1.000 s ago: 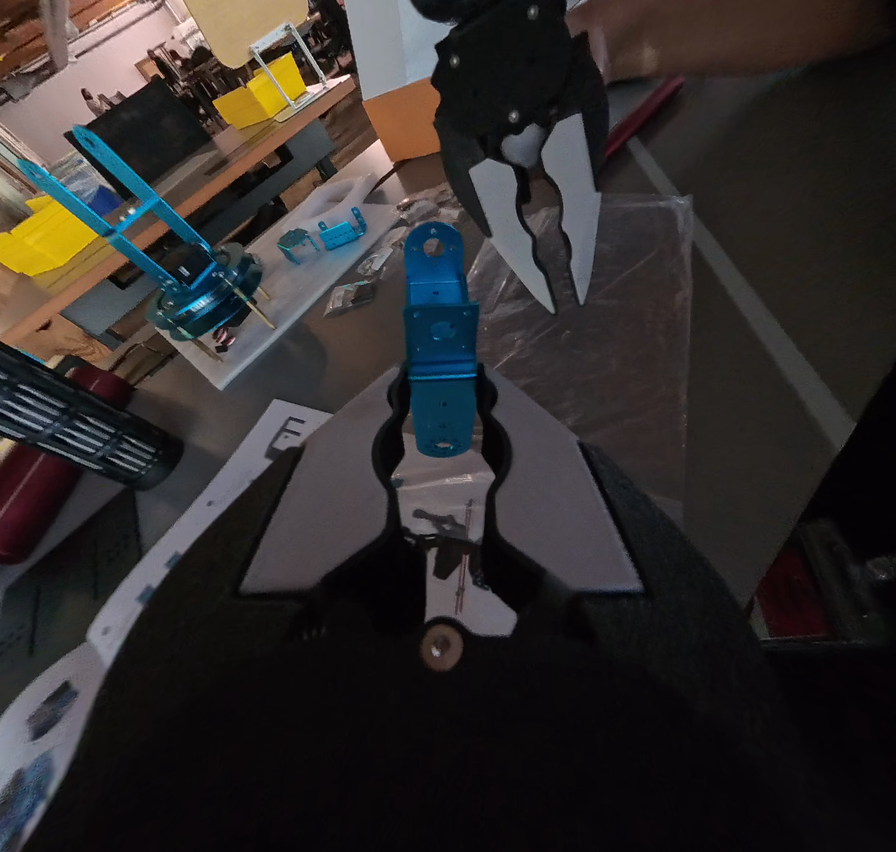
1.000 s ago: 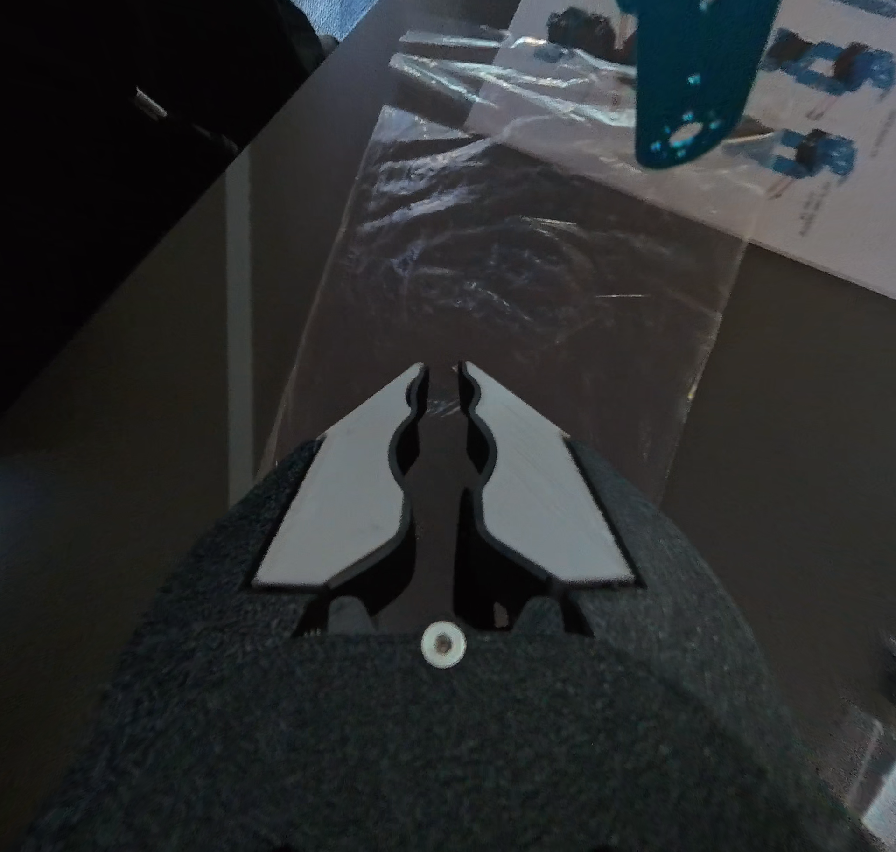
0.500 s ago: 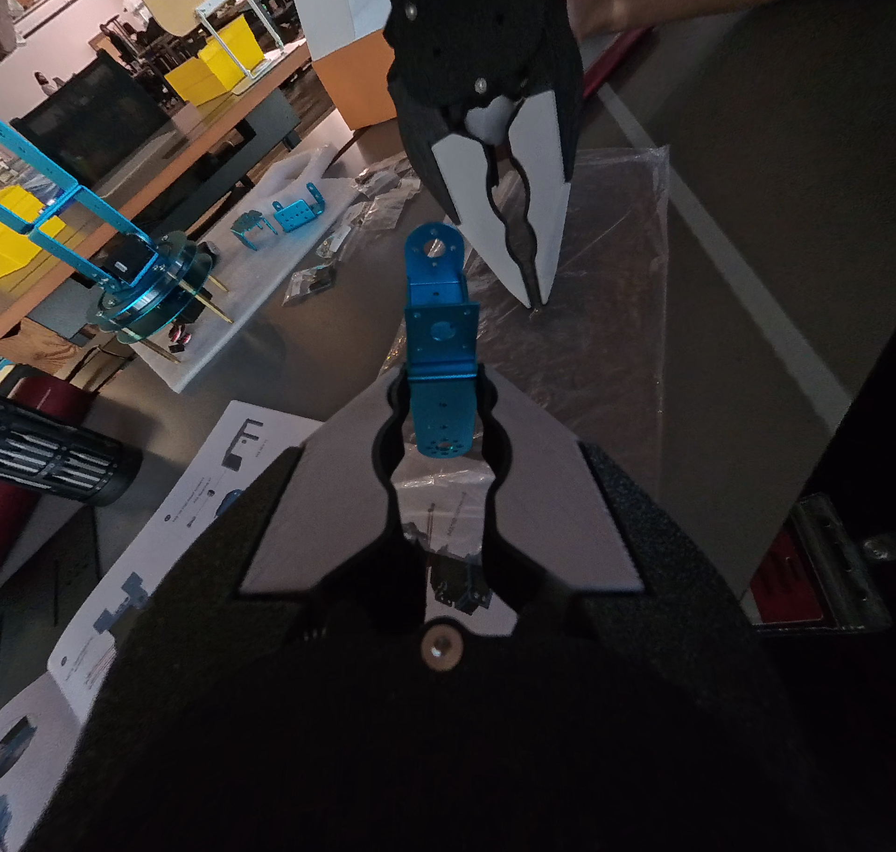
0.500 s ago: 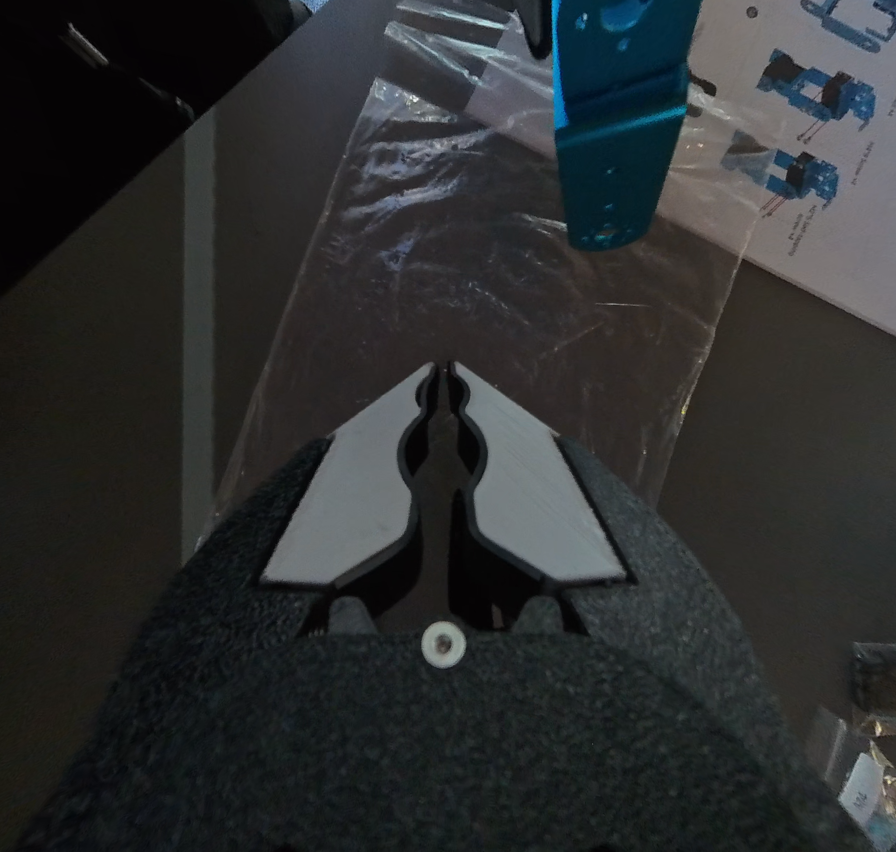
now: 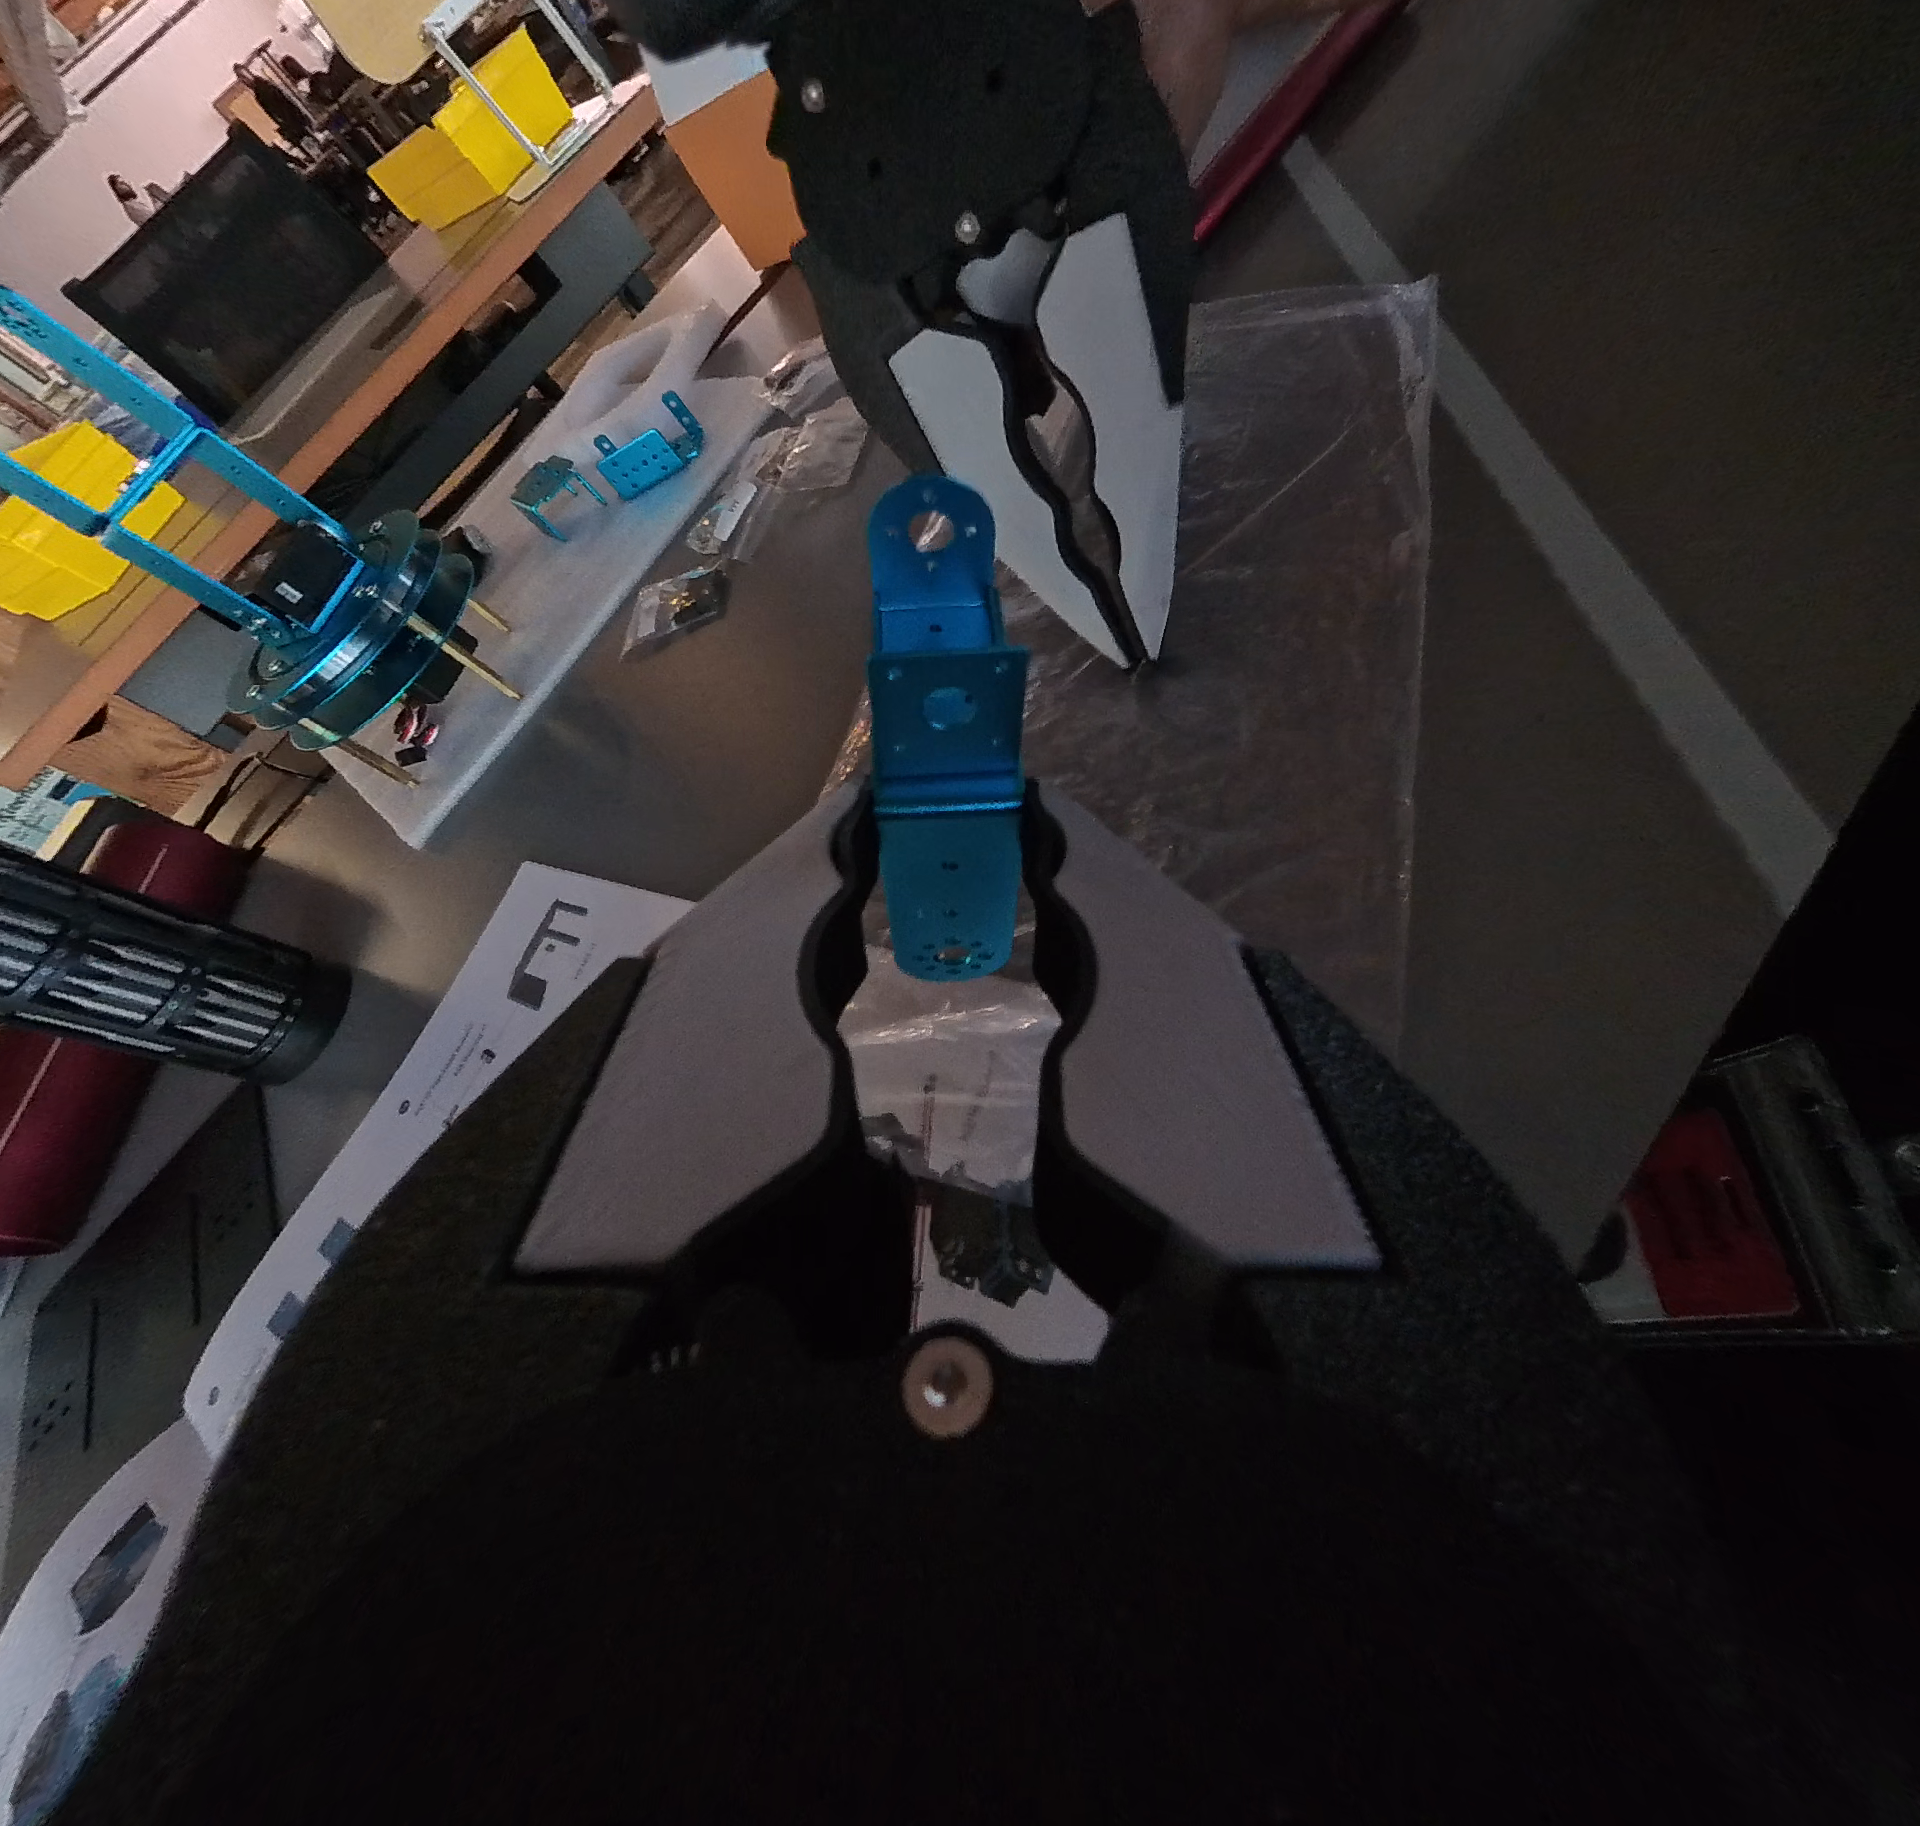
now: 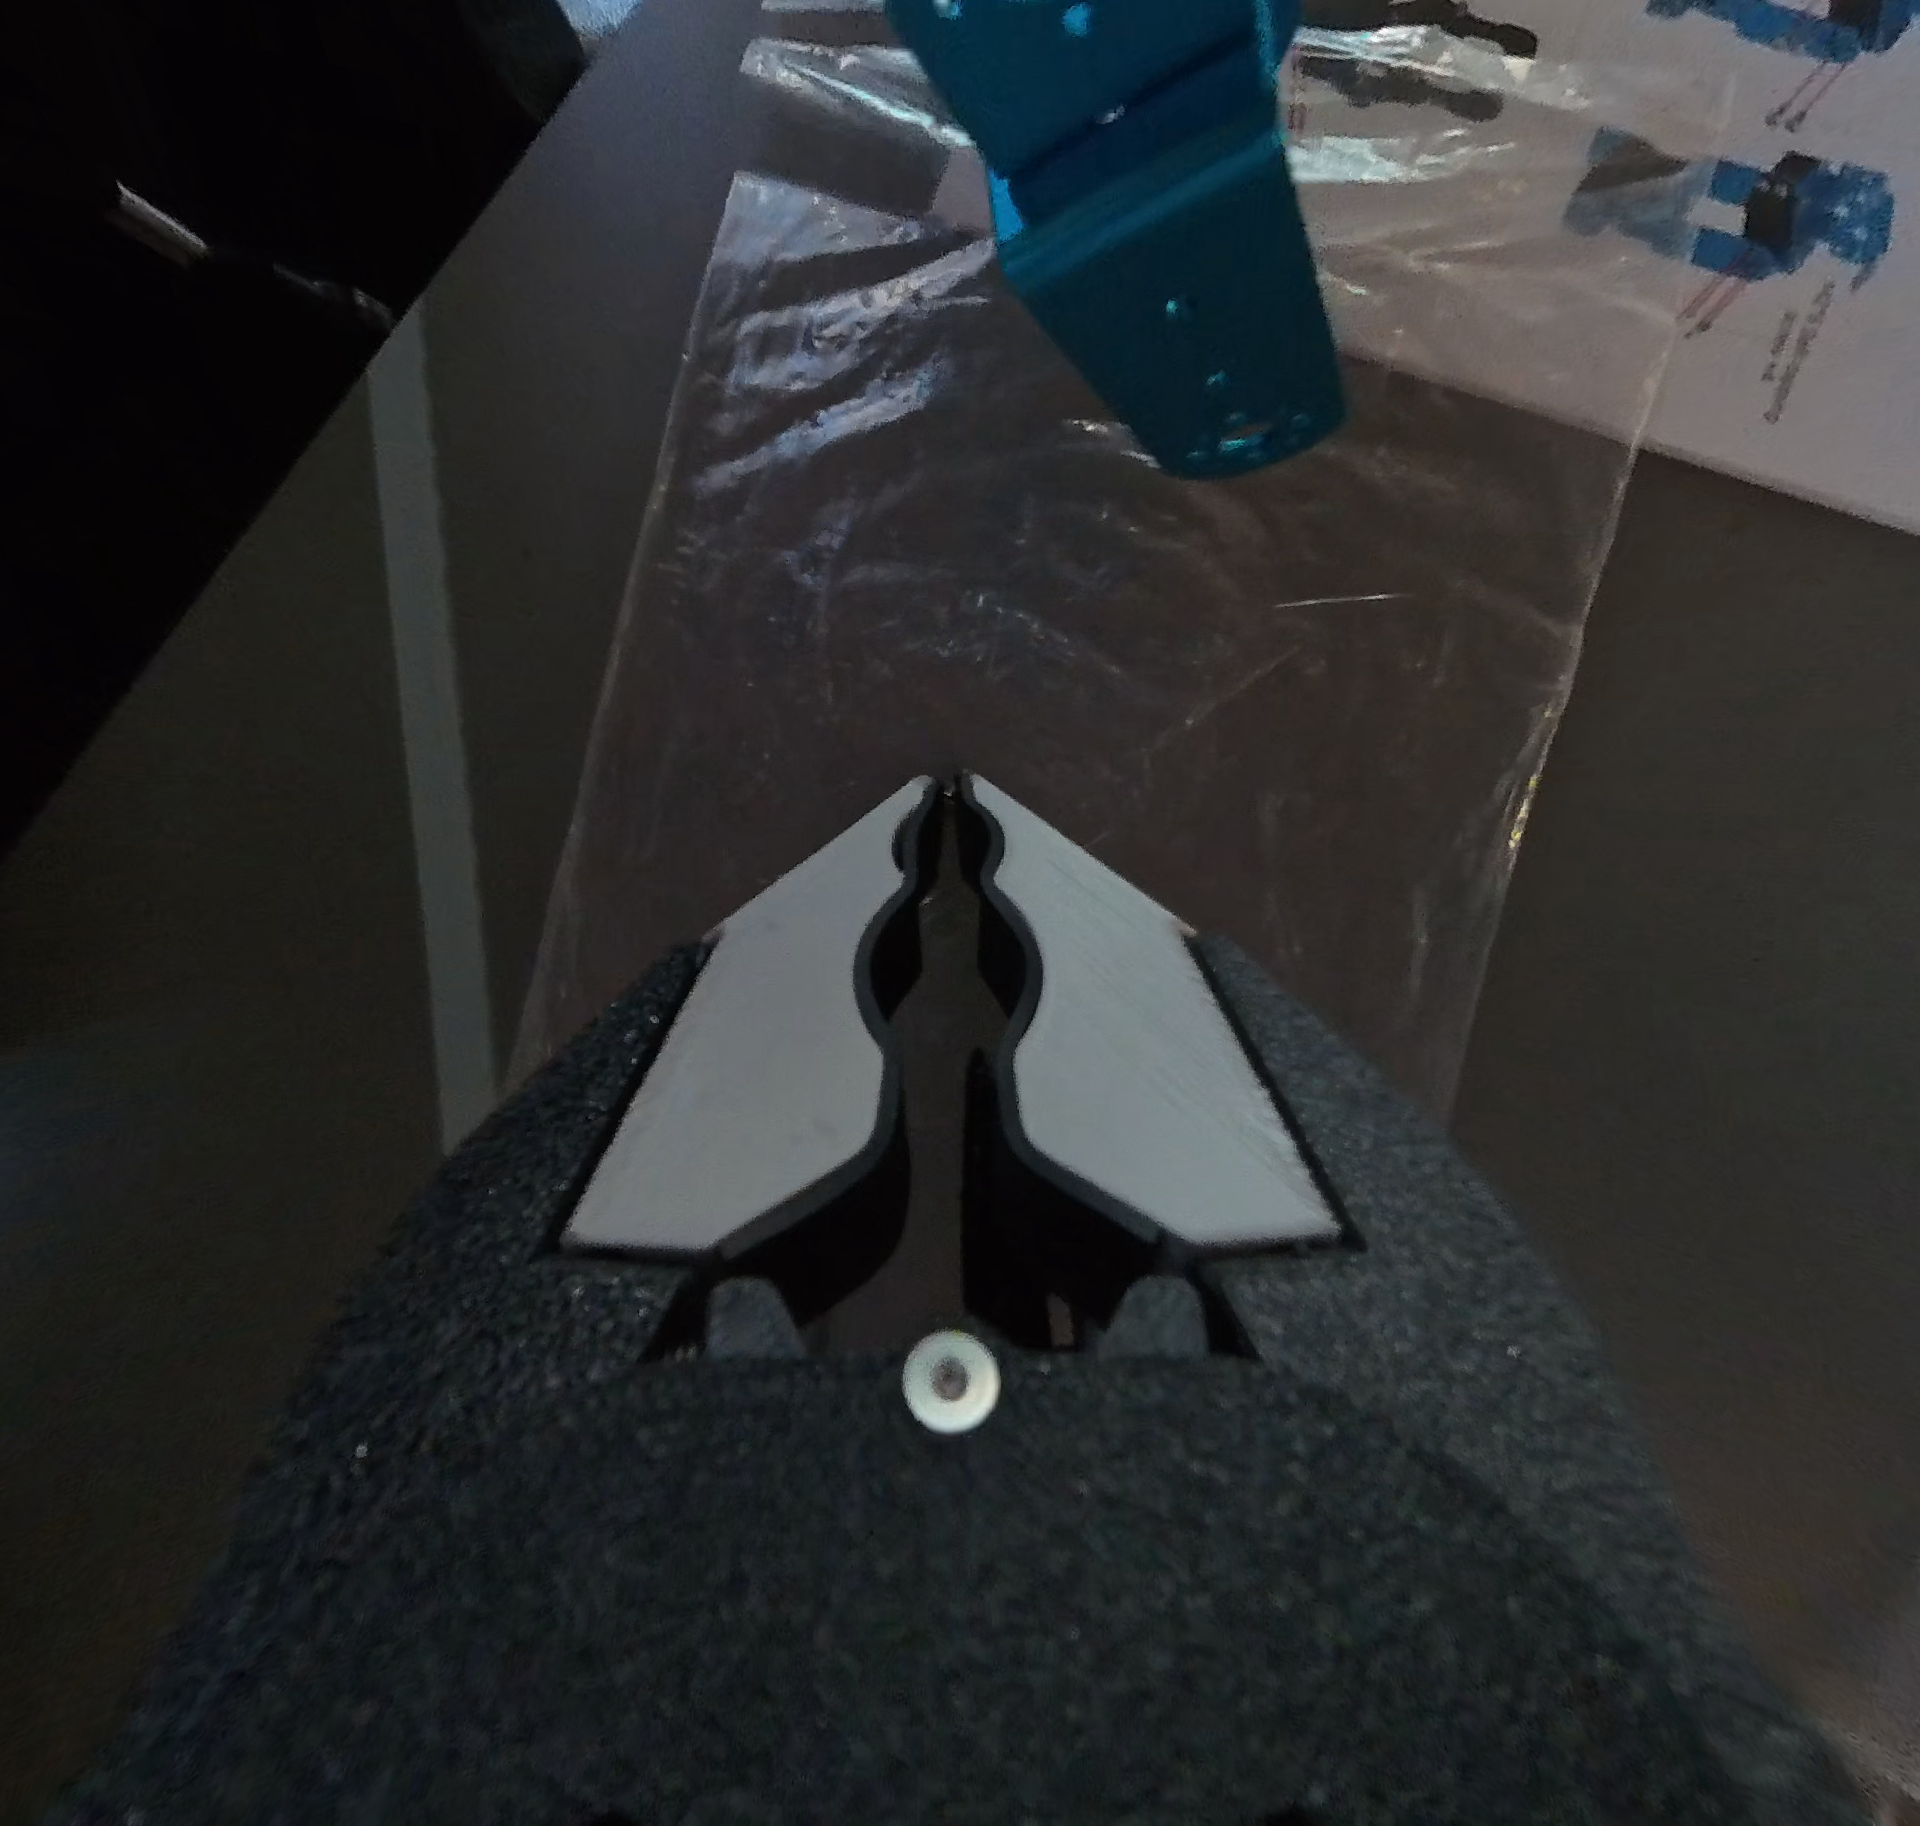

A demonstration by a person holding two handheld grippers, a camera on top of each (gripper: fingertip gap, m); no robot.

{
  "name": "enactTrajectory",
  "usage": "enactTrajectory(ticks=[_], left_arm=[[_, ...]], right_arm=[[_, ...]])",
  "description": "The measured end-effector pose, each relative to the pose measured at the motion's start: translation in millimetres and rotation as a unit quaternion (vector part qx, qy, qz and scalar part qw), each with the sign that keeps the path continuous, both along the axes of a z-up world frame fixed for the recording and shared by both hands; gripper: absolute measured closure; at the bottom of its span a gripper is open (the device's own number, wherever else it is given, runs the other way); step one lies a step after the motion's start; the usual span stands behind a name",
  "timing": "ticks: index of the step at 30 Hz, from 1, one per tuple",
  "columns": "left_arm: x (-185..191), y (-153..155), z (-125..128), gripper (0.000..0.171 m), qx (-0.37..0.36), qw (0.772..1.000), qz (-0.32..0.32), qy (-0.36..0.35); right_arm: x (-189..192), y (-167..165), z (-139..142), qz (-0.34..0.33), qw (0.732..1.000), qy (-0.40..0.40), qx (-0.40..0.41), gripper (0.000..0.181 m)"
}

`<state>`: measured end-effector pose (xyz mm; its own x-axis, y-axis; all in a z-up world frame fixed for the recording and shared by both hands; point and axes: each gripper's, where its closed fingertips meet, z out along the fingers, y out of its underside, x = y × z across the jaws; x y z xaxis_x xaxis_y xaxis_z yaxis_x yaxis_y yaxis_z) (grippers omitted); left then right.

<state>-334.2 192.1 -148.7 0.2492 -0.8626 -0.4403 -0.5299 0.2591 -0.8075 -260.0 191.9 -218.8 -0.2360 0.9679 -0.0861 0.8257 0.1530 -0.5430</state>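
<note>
My left gripper (image 5: 948, 800) is shut on a blue metal bracket (image 5: 945, 716) and holds it upright above the dark table. The bracket also shows at the top of the right wrist view (image 6: 1143, 218). A clear plastic bag (image 5: 1268, 758) lies flat on the table beyond it. My right gripper (image 6: 948, 784), held by a hand, points down with its tips closed together on the bag's surface (image 6: 1039, 581). In the left wrist view the right gripper (image 5: 1138, 649) pinches the bag just right of the bracket.
A white instruction sheet (image 5: 488, 1038) lies under the bag's near end. A blue round-based assembly (image 5: 343, 623), loose blue brackets (image 5: 644, 467) on a white board and small parts bags (image 5: 681, 607) sit to the left. A black ribbed cylinder (image 5: 135, 976) lies at far left. Across from one pair of fingers to the other is roughly 11 cm. The black ribbed cylinder (image 5: 135, 976) is about 35 cm from both grippers' fingertips.
My right gripper has come down onto the plastic bag and its jaws have closed from a narrow gap to touching. The left gripper still holds the bracket, now nearer the right gripper.
</note>
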Motion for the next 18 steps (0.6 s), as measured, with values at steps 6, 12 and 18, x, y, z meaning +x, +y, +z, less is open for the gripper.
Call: enactTrajectory(ticks=[6,12,18], left_arm=[[-3.3,13.9,-14.8,0.145,0.041,0.997,0.042,0.058],[-1.4,32.5,-29.9,0.145,0.132,0.978,0.085,0.14],[14.5,37.2,-30.6,0.145,0.216,0.957,0.083,0.177]], right_arm=[[4.9,5.5,4.4,-0.02,0.999,0.025,-0.029,0.179],[4.6,5.9,26.0,-0.027,0.996,0.069,-0.047,0.181],[-0.2,11.8,47.5,-0.025,0.993,0.113,0.015,0.181]])
